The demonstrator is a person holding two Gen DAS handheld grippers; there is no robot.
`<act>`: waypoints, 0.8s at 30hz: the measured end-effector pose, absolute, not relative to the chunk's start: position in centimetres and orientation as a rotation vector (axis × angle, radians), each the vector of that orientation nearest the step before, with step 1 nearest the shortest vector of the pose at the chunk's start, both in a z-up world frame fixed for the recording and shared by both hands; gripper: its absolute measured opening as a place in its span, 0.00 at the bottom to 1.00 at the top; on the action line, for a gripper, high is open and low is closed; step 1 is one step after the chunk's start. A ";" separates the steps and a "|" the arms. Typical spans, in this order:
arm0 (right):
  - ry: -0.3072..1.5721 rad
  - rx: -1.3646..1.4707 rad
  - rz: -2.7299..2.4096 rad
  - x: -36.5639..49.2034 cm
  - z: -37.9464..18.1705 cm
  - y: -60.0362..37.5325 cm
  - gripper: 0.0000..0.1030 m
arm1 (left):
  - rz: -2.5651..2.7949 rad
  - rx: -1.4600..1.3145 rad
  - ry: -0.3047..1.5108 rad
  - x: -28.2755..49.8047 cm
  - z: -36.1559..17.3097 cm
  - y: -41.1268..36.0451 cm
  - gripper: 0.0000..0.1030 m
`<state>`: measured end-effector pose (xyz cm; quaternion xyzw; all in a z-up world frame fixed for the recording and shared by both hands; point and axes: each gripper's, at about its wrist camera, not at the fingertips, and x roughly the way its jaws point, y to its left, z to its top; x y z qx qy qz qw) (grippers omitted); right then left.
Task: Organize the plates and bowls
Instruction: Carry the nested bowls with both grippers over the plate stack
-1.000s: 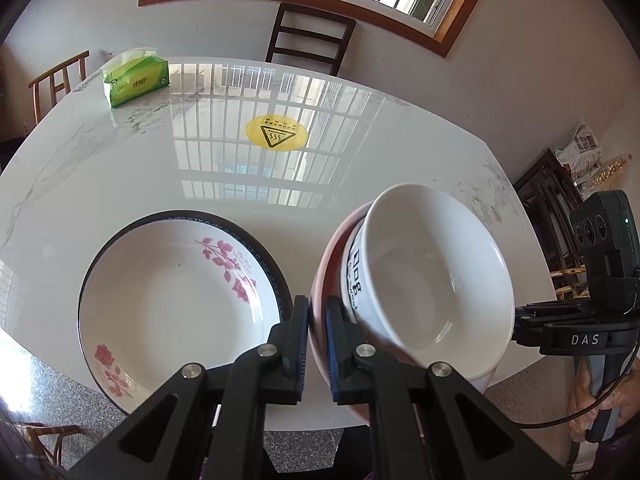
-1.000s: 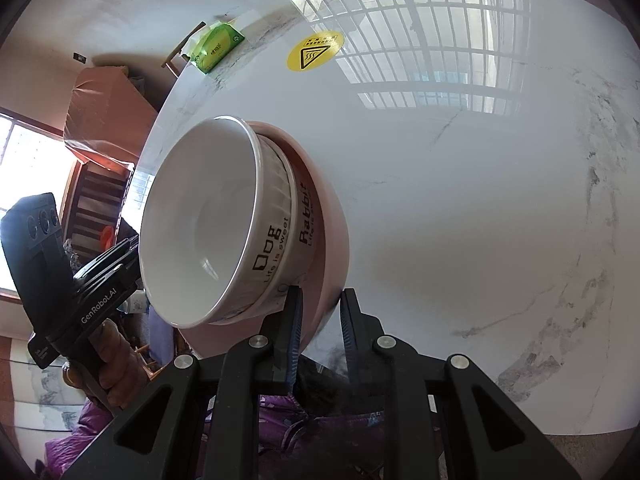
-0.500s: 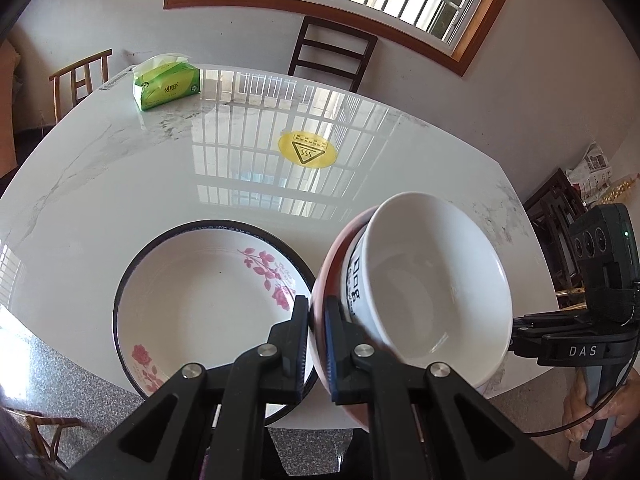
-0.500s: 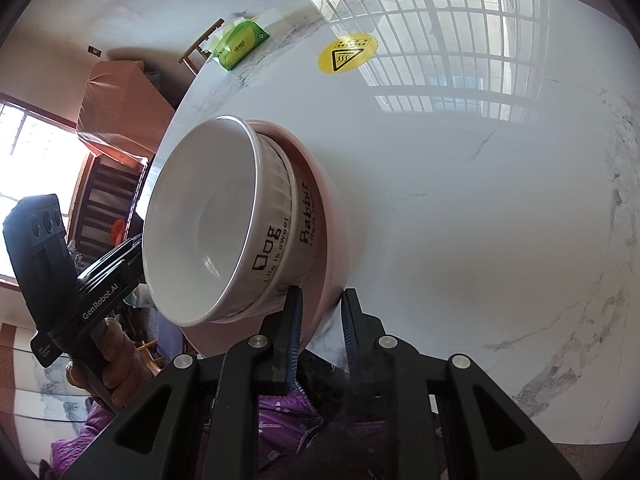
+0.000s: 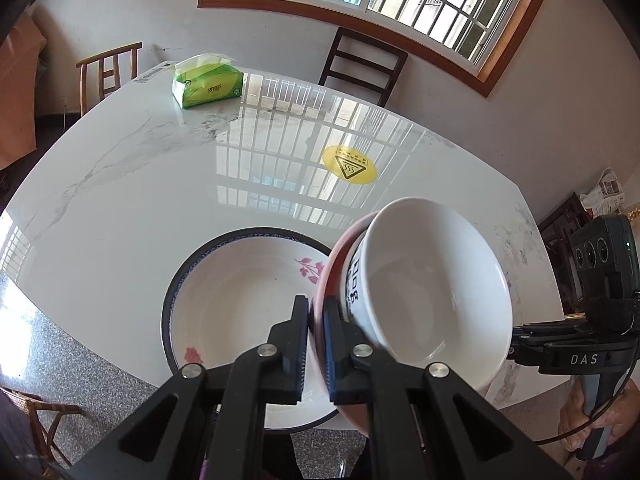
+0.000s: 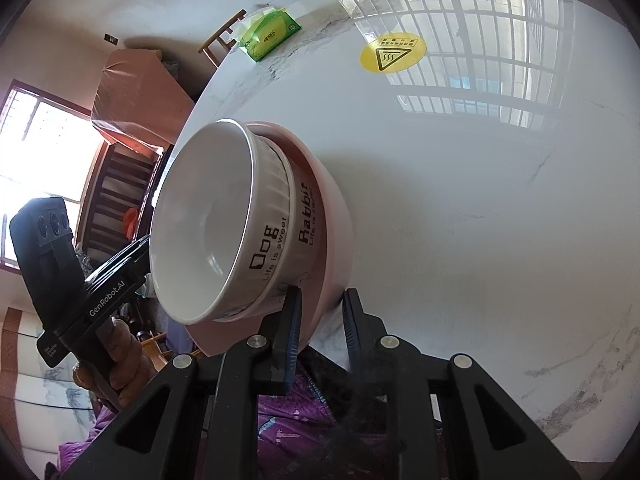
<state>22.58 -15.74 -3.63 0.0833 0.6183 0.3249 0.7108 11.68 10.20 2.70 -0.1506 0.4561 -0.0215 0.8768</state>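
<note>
Over on our left side, the floral plate (image 5: 240, 304) sits flat on the marble table (image 5: 132, 184), just beyond and to the left of the left gripper (image 5: 316, 344). That gripper is clamped on the near rim of the pink bowl (image 5: 326, 280), one finger inside, one outside. Nested in the pink bowl we've got the "Rabbit" bowl (image 6: 306, 216), and inside that the white "Dog" bowl (image 5: 432, 284), the whole stack tipped towards the right.

Moving right, the right gripper (image 6: 320, 322) straddles the opposite rim of the pink bowl; the inner finger presses the wall, but we cannot tell whether the outer finger touches.

So we're carrying a tilted three-bowl stack between two rim grips. To do this well, we'd level the stack first, keep both grips firm, swing it over the floral plate's centre, lower gently until the base seats, and only then release.
</note>
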 end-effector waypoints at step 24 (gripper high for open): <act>1.398 0.167 0.816 23.0 -4.8 -9.6 0.22 | 0.063 -0.373 0.962 10.6 1.0 16.6 0.04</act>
